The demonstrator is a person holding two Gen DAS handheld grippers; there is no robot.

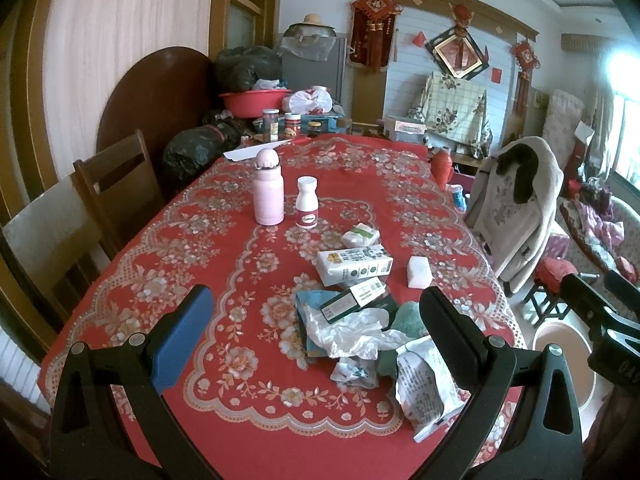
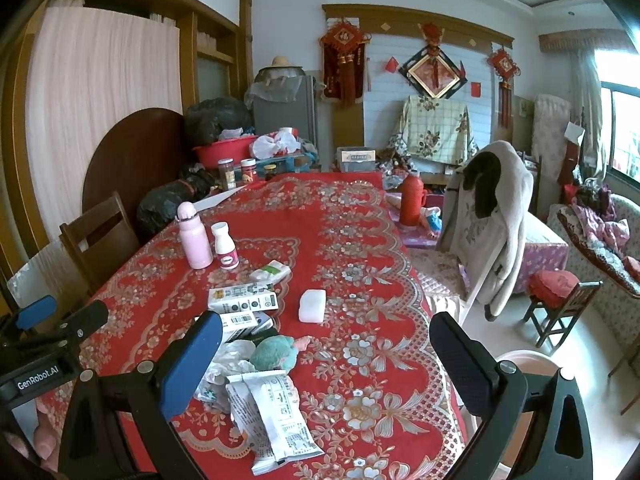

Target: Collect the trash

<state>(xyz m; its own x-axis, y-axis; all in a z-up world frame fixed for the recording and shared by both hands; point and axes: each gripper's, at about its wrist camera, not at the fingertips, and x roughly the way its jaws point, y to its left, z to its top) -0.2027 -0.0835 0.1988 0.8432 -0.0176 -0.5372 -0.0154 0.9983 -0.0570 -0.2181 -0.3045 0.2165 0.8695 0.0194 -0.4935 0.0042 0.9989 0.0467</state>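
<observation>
The trash lies as a loose heap near the front edge of the worktop (image 1: 132,248), on its red patterned cloth: a torn printed wrapper (image 1: 426,384) nearest the viewer, crumpled clear plastic film (image 1: 356,332) behind it, a small dark green box (image 1: 354,298), and a white carton (image 1: 354,266) farther back. By appearance the wrapper and film are very light, limp and slick, likely to fold or slip under a pinch; a grasp across a bunched fold or the wrapper's doubled edge seems the most secure. The carton and box look stiff and light, best taken across their narrow sides. A soft teal item (image 2: 276,354) sits among the heap; whether it is trash cannot be told. The left hand-held gripper (image 1: 316,320) hangs above the heap, jaws wide apart and holding nothing, the film between its fingers and the wrapper just beside its right finger. The right hand-held gripper (image 2: 326,354), also spread and empty, has the wrapper by its left finger. A pink flask (image 1: 269,190) and a white bottle (image 1: 307,202) stand upright well beyond the heap.
</observation>
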